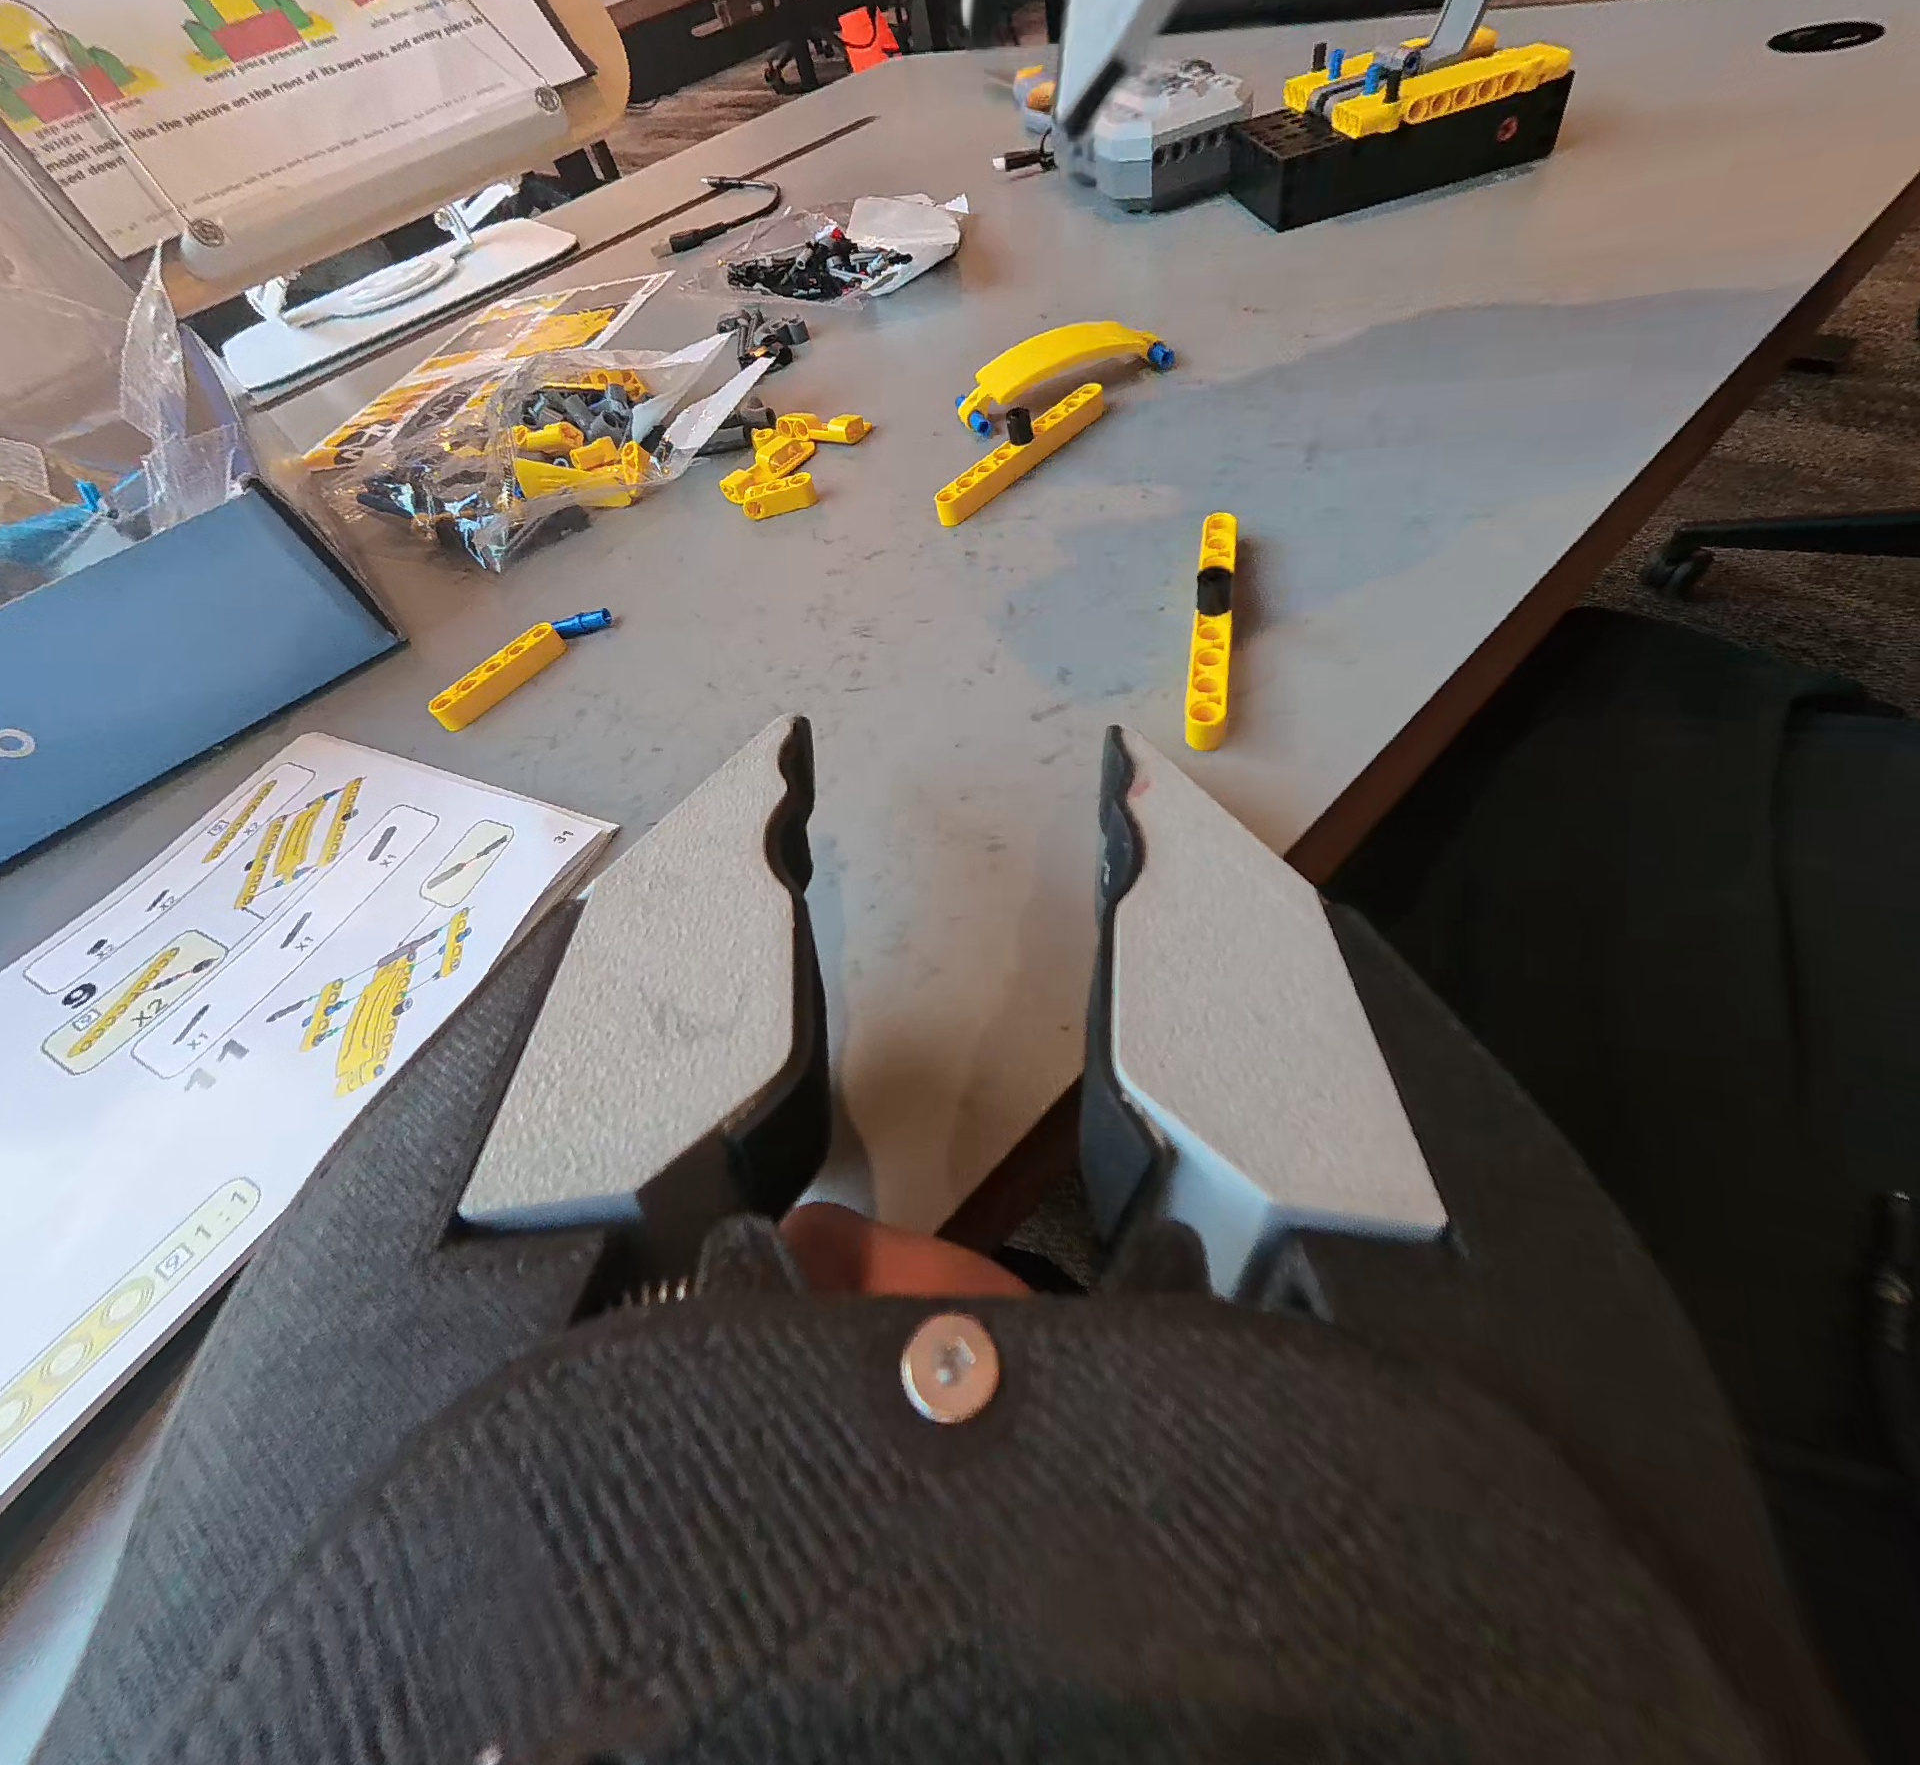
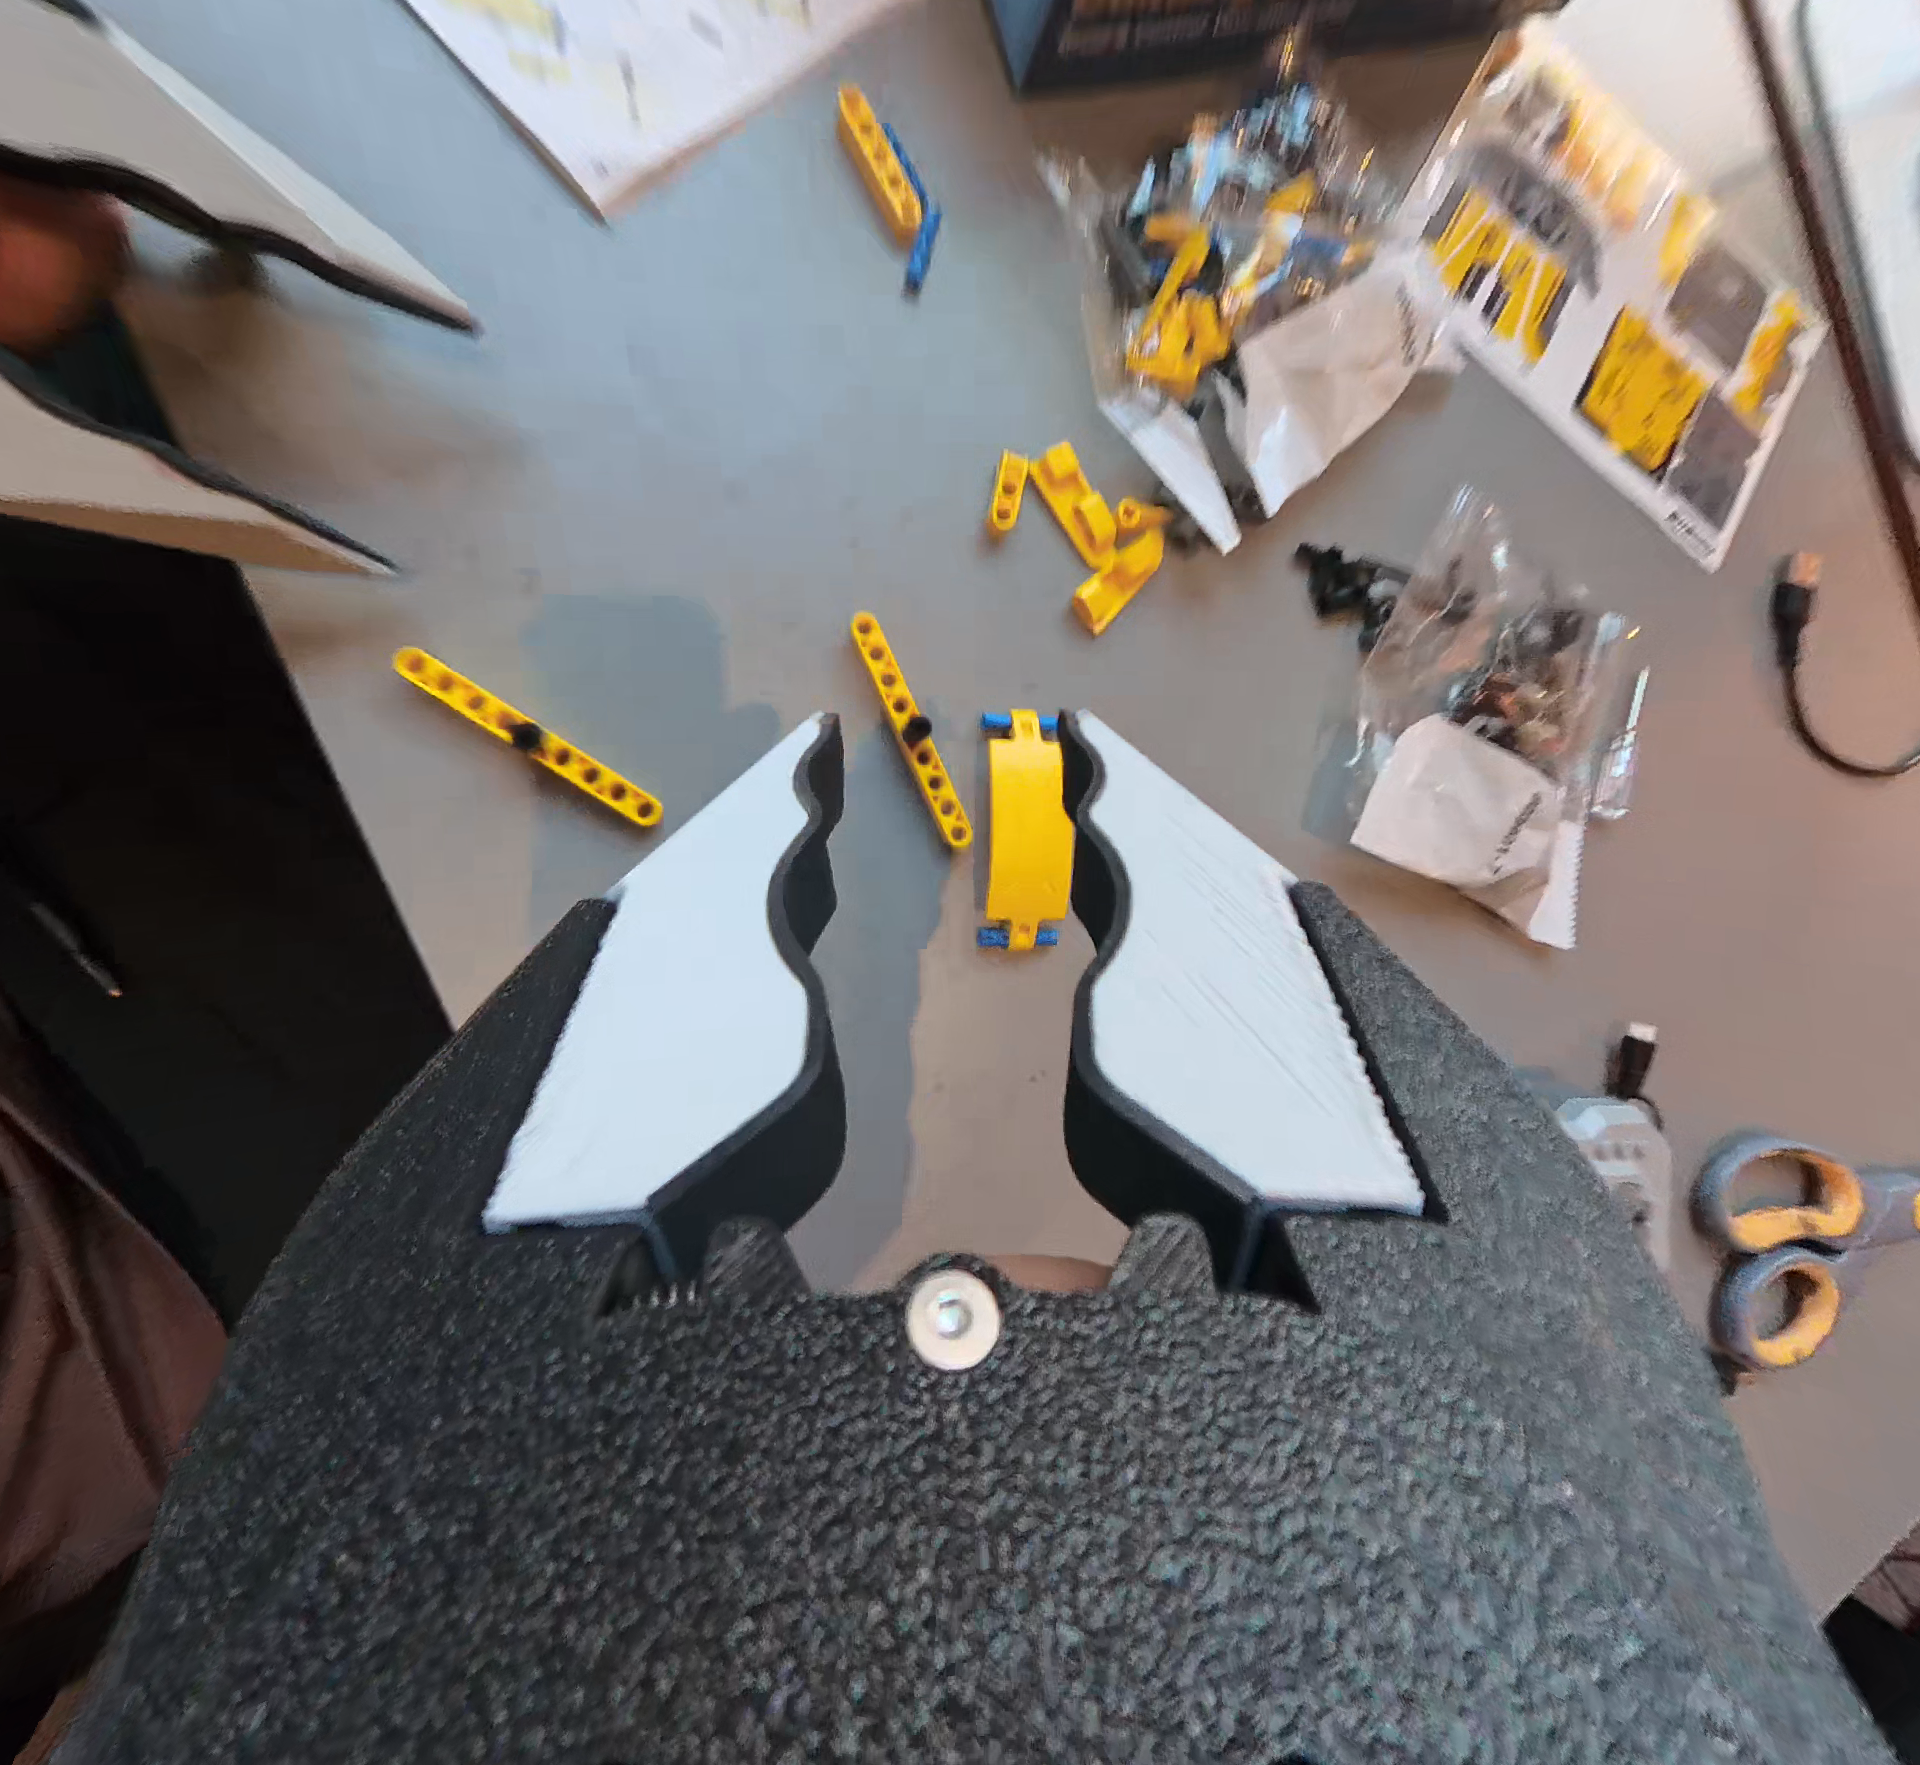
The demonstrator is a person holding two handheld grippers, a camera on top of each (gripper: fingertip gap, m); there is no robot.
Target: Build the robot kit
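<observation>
left gripper (image 1: 956, 739): jaws apart, empty | right gripper (image 2: 956, 728): jaws apart, empty

We carry two matching tools: left gripper (image 1: 954, 739) and right gripper (image 2: 954, 736), each with a black body of rough textured plastic and one silver screw (image 1: 949, 1368) at centre. Flat pale grey fingers (image 1: 665, 1009) taper forward, lined inside with black wavy-edged pads (image 2: 805, 894). Layer lines show on the right grey faces.

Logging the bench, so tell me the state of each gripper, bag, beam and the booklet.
left gripper: open, empty
right gripper: open, above curved yellow panel
parts bags: torn open
instruction booklet: open, flat
long yellow beams: loose, black pin fitted
</observation>
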